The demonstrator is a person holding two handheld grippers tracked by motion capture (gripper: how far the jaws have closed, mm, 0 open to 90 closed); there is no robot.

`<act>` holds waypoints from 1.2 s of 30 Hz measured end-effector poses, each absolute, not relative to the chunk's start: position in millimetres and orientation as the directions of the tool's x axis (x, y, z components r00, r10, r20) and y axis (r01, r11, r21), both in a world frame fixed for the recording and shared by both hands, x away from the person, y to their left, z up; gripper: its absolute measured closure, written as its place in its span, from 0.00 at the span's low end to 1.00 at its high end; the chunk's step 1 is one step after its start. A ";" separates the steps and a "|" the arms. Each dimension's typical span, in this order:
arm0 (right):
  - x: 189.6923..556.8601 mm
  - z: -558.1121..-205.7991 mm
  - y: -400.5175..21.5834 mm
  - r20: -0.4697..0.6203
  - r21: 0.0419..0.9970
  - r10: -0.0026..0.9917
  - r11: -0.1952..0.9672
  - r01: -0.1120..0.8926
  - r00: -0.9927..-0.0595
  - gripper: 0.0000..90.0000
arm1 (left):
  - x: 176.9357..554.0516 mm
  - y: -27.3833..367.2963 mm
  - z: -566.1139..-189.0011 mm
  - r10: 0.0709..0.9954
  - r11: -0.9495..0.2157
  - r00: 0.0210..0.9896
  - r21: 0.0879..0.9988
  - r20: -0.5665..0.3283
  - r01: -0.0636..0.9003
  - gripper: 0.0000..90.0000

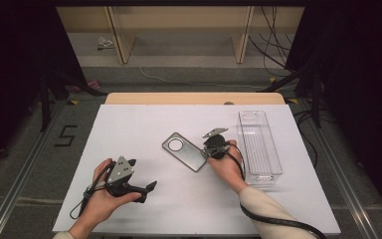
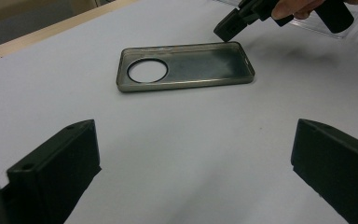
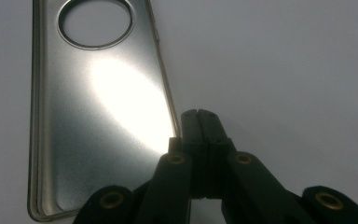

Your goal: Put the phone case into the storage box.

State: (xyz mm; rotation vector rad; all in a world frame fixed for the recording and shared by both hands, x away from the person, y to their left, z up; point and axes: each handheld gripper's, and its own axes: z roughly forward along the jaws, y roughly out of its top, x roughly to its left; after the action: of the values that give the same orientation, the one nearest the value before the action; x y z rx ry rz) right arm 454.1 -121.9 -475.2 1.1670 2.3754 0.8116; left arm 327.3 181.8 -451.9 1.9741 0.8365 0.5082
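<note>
A grey phone case (image 1: 184,151) with a round camera hole lies flat, hollow side up, on the white tabletop (image 1: 139,124). My right gripper (image 1: 204,152) is shut, its jaws pressed together with nothing between them. In the right gripper view its tips (image 3: 198,115) sit just outside the long edge of the case (image 3: 98,107), close to the rim. My left gripper (image 1: 143,174) rests at the near left, held in a hand, well apart from the case. The left gripper (image 2: 193,133) stands wide open, facing the case (image 2: 191,65) and the right gripper (image 2: 227,28).
A clear plastic box (image 1: 259,144) stands lengthwise at the right of the table, right next to the right hand. A wooden strip (image 1: 194,98) runs along the far edge. Cables trail from both grippers toward the near edge.
</note>
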 end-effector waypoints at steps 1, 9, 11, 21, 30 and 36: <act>453.8 -475.1 -121.7 -0.072 0.639 0.806 0.490 0.593 -0.588 1.00 | 327.2 181.8 -451.8 0.727 -0.361 0.686 0.862 0.022 0.355 0.01; 450.0 -474.4 -119.5 -0.065 0.632 0.796 0.499 0.593 -0.601 1.00 | 327.1 182.0 -451.7 0.729 -0.361 0.685 0.862 0.023 0.356 0.01; 448.3 -474.2 -118.5 -0.063 0.629 0.793 0.503 0.592 -0.606 1.00 | 327.2 182.1 -451.8 0.729 -0.362 0.685 0.862 0.023 0.356 0.01; 433.8 -473.3 -107.9 -0.042 0.614 0.762 0.529 0.585 -0.646 1.00 | 327.1 182.3 -451.9 0.729 -0.365 0.684 0.861 0.026 0.355 0.01; 425.6 -476.7 -99.0 -0.006 0.598 0.741 0.541 0.591 -0.672 1.00 | 327.3 182.9 -451.9 0.731 -0.364 0.682 0.861 0.026 0.356 0.01; 421.6 -476.8 -93.8 -0.004 0.594 0.730 0.551 0.586 -0.683 1.00 | 327.2 182.7 -452.0 0.730 -0.365 0.683 0.860 0.027 0.356 0.01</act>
State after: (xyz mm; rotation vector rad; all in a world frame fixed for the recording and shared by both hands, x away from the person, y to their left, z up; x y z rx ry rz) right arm 421.6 -93.8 -476.8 1.0994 2.5381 0.8327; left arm 327.2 182.7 -452.0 1.9775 0.8395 0.5137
